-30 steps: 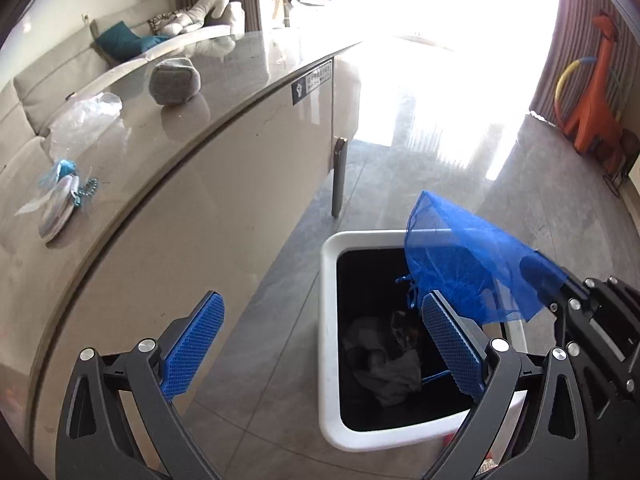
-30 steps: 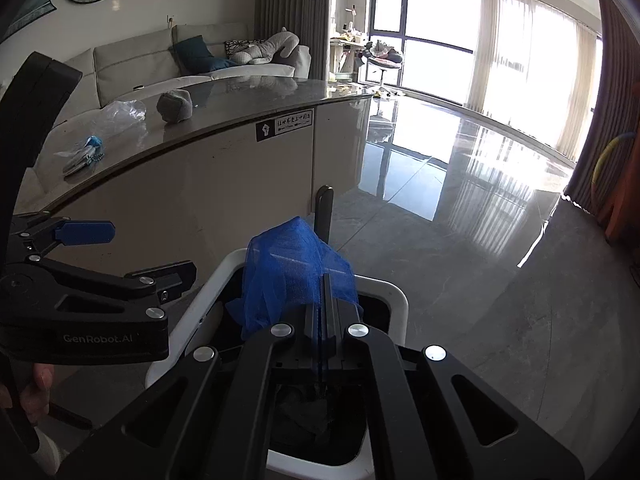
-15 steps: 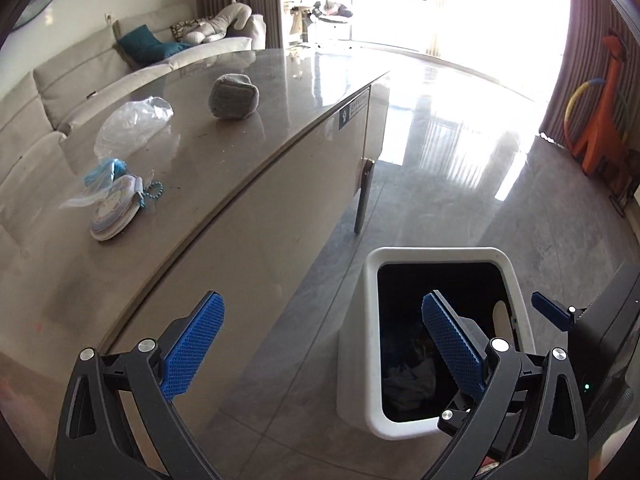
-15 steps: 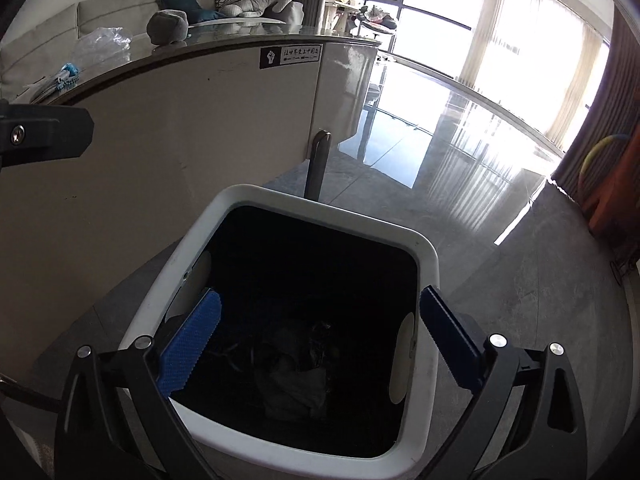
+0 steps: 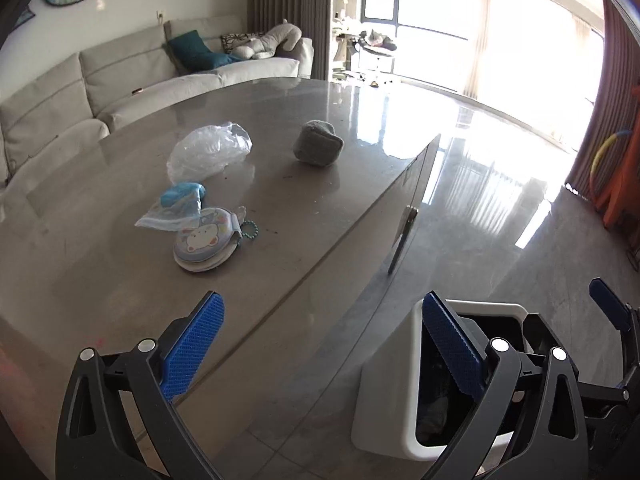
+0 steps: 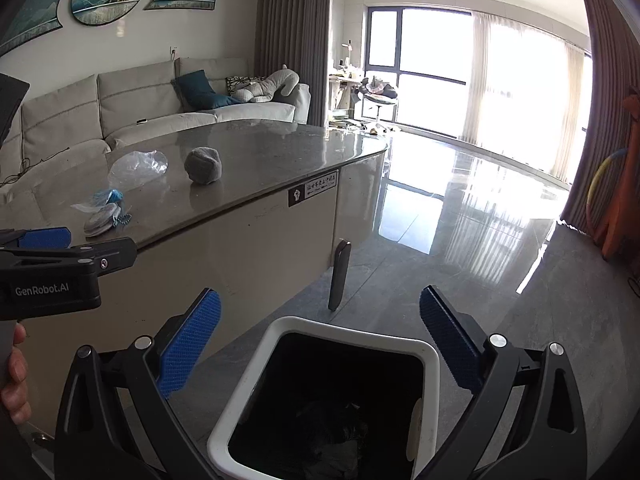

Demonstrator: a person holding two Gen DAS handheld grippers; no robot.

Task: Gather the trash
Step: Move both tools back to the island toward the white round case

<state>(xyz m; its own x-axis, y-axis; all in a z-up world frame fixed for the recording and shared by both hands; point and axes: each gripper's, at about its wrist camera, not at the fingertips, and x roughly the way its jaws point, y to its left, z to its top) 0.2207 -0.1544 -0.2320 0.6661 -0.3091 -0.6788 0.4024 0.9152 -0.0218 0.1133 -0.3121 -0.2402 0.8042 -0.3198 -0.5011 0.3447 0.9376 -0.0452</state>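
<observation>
White bin point(image 6: 352, 326) with black inside; grey ball point(image 5: 318, 143); blue waffle-textured gripper pads point(image 5: 192, 350).

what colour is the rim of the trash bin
White, around a black interior; the trash bin shows best in the right wrist view.

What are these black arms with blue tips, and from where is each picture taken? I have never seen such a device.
No robot here: a person holds two hand tools. The left gripper and right gripper each carry a camera looking forward between the blue pads, so each picture comes from one tool. Both jaws stand open and hold nothing. On the grey table lie a clear plastic bag, a grey fabric ball, a blue wrapper and a round cartoon pouch. On the floor beside the table stands a white trash bin with dark contents inside.
</observation>
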